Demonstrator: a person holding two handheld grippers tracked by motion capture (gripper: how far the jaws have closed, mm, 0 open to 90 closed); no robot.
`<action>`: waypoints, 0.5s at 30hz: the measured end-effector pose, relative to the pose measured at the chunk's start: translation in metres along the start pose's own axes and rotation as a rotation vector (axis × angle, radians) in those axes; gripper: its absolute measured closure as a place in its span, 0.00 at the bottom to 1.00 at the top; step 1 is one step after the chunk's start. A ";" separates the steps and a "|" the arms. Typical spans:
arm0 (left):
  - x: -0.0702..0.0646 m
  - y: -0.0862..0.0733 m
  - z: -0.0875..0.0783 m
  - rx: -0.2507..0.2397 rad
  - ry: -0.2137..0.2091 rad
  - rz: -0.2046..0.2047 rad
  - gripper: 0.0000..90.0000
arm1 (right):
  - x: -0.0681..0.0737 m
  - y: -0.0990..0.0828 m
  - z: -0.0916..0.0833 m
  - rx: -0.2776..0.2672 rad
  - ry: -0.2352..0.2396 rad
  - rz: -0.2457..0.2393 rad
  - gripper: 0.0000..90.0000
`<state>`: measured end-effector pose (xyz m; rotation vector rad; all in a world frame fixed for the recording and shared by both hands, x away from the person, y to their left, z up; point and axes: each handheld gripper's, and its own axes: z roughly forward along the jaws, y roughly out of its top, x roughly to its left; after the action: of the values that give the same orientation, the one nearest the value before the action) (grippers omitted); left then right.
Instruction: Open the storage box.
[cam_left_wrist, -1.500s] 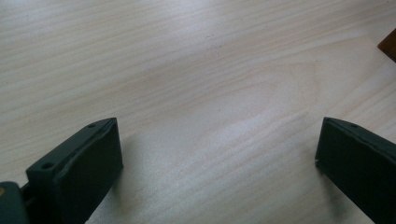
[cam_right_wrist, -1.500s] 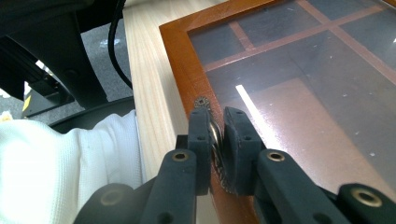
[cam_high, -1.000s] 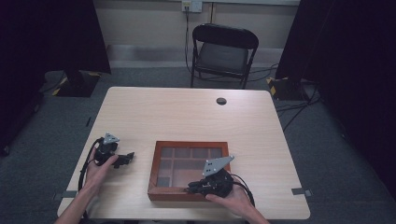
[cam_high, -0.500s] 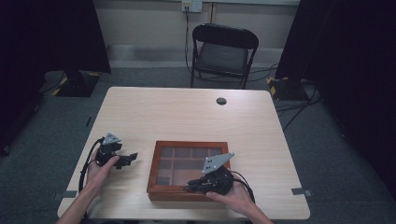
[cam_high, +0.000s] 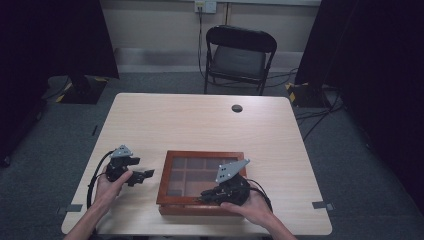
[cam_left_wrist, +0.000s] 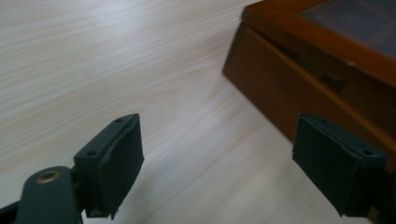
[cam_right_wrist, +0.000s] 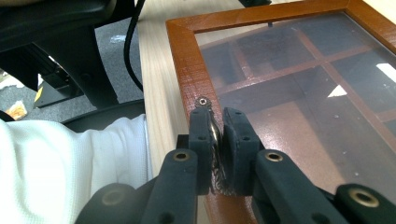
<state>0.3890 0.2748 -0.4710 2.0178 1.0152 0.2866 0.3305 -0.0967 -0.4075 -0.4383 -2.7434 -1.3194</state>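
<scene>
A shallow wooden box (cam_high: 200, 155) with a glass lid over several compartments lies near the table's front edge. My right gripper (cam_high: 203, 195) rests at the lid's front frame (cam_right_wrist: 182, 56) and is shut on a small thin metal clasp (cam_right_wrist: 215, 136) there; a tiny round stud (cam_right_wrist: 201, 101) sits just beyond the fingertips (cam_right_wrist: 201, 122). My left gripper (cam_high: 145, 175) hovers just left of the box, open, with bare tabletop between its pads (cam_left_wrist: 122, 154). In the left gripper view the box's side wall (cam_left_wrist: 299, 88) stands close on the right.
A black folding chair (cam_high: 240, 50) stands behind the light wooden table (cam_high: 200, 120). A small dark round cap (cam_high: 237, 108) sits near the far edge. Dark curtains flank both sides. A white sleeve (cam_right_wrist: 56, 168) lies left of the right gripper.
My left gripper has shifted a little to the right, toward the box, and lifted slightly. The right gripper has stayed on the clasp.
</scene>
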 end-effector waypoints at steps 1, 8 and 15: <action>-0.002 0.000 0.000 0.001 0.003 0.005 0.18 | -0.001 0.001 -0.001 -0.003 0.003 -0.003 0.92; -0.015 0.002 0.001 0.007 -0.056 0.047 0.18 | -0.001 0.007 -0.006 -0.010 0.004 -0.004 0.92; -0.031 0.006 -0.001 -0.018 -0.111 0.090 0.20 | -0.001 0.013 -0.010 -0.008 -0.004 -0.012 0.92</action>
<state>0.3723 0.2503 -0.4608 2.0429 0.8519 0.2285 0.3344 -0.0970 -0.3922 -0.4255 -2.7494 -1.3341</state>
